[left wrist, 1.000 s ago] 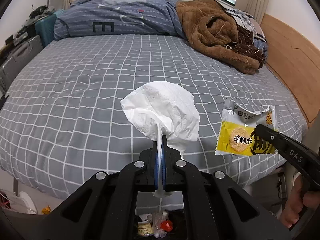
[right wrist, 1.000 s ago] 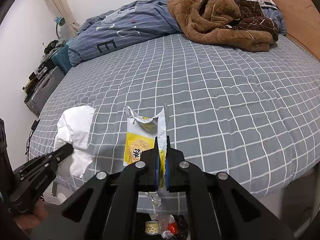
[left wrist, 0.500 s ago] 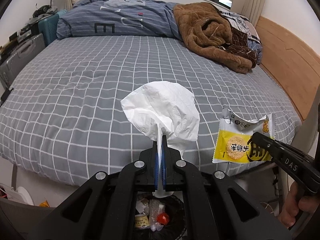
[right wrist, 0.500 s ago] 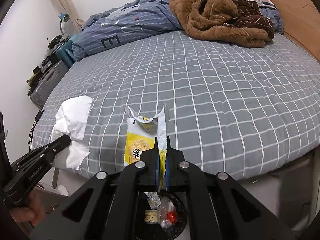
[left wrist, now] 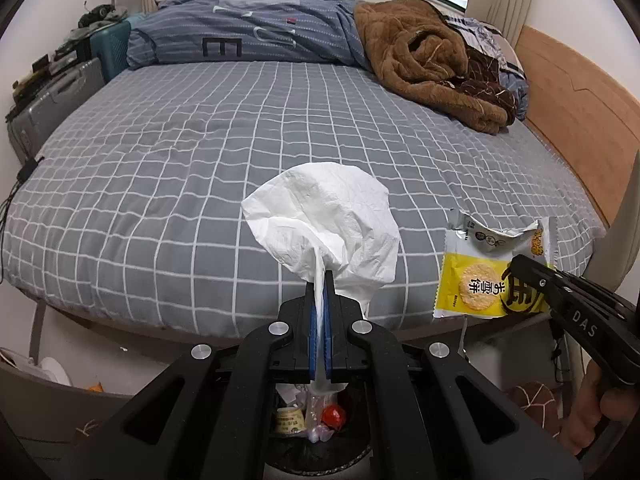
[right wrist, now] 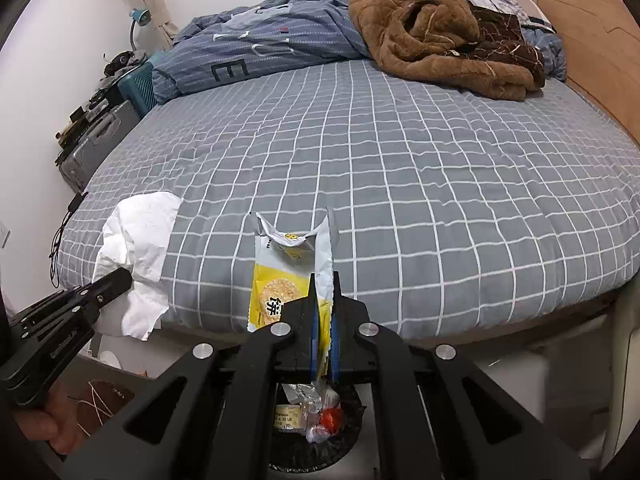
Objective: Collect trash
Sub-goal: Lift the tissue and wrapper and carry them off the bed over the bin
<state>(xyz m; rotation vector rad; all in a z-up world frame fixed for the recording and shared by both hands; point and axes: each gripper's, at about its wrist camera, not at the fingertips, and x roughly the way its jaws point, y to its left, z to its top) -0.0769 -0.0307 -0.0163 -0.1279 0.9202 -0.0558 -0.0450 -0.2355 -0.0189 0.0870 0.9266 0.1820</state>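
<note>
The left gripper (left wrist: 319, 300) is clamped on a crumpled white tissue (left wrist: 328, 220), limp and feather-light. The right gripper (right wrist: 324, 304) pinches a yellow crinkly plastic snack wrapper (right wrist: 288, 272) by its edge; it looks slick, so a firm edge pinch suits it.

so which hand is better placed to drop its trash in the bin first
Either, narrowly the right. The right gripper, shut on the yellow snack wrapper, has the trash bin showing directly beneath its fingers. The left gripper, shut on the white tissue, looks similarly placed.
</note>
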